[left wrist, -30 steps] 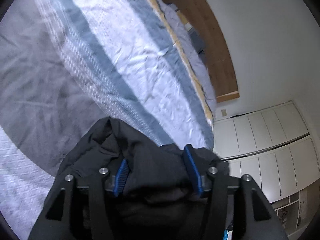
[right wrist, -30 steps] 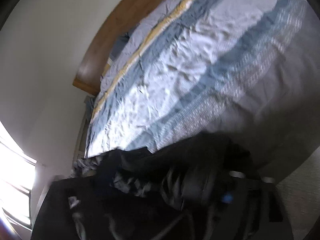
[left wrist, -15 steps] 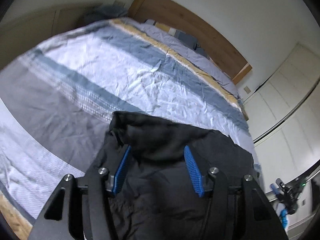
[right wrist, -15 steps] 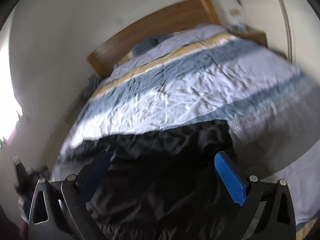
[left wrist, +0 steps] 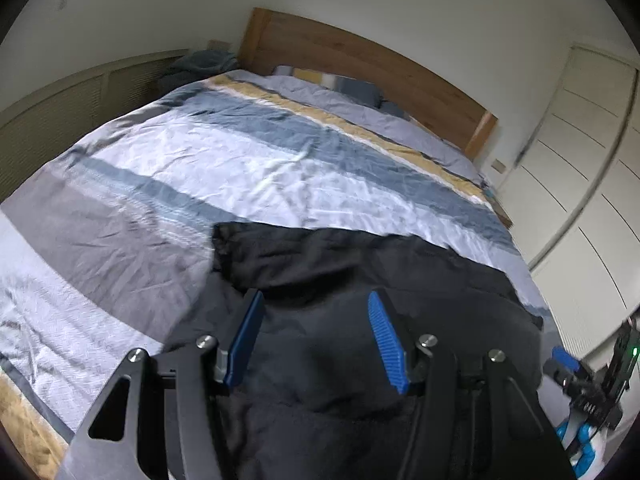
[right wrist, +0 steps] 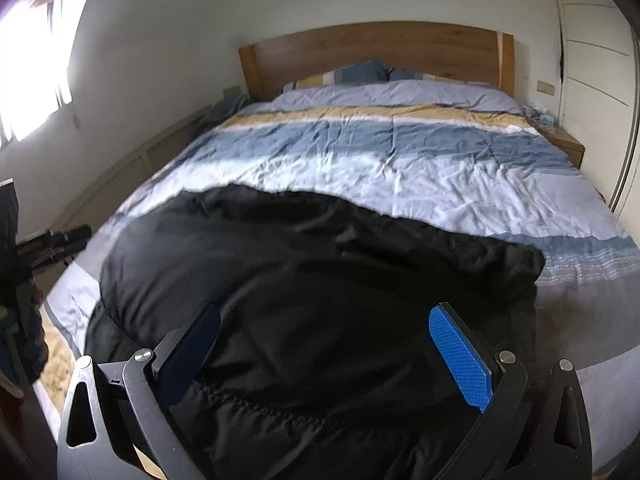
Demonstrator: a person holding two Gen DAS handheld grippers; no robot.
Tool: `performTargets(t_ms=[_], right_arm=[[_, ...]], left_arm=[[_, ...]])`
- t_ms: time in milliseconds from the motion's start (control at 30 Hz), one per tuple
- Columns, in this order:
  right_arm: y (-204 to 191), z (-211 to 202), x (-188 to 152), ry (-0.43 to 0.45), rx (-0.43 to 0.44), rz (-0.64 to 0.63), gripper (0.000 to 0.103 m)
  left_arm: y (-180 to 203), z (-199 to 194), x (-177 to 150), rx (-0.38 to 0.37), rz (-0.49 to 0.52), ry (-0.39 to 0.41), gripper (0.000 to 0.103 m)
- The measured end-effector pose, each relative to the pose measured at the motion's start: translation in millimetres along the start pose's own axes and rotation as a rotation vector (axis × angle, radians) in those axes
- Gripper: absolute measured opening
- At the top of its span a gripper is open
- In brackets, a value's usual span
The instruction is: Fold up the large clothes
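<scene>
Black garment (left wrist: 360, 280) (right wrist: 320, 264): spread rumpled across the foot end of the striped duvet (left wrist: 260, 168) (right wrist: 400, 168), far from the wooden headboard (right wrist: 376, 52). Left gripper (left wrist: 316, 340): jaws apart over the cloth, nothing pinched. Right gripper (right wrist: 324, 348): jaws spread wide above the garment, empty.
</scene>
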State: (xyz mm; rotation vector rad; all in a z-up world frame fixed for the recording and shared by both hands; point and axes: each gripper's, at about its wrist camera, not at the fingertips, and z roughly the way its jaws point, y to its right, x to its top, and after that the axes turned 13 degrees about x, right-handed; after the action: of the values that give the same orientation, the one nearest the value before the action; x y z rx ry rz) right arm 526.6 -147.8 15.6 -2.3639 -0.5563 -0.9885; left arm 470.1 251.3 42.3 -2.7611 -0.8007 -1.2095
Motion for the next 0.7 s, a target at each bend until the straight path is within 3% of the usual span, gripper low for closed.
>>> performTargets(t_ms=[133,233,333,467,700], right_arm=[[5.1,11.0,-7.2,-0.022,-0.001,0.003,0.103],[9.4,14.5,-9.1,-0.023,0.006,0.011,0.103],[10.7,10.9,-8.3,-0.007,0.012,0.022,0.103],[4.0,6.8,-3.5,0.013,0.028,0.025,0.103],[-15.4,6.3,-4.3,0.010,0.055,0.007,0.103]], left_arm=[[-48.0,8.1,11.5,0.021,-0.089,-0.025,0.053],[-93.5,-3.4,22.4,0.088,-0.163,0.008,0.053],[-113.9,-19.7,26.0,0.120,-0.182,0.047,0.053],[-86.3,-32.8,17.1,0.080,-0.079,0.060,0.053],[22.2,-3.1,-31.0,-0.091,0.137,-0.064,0.053]])
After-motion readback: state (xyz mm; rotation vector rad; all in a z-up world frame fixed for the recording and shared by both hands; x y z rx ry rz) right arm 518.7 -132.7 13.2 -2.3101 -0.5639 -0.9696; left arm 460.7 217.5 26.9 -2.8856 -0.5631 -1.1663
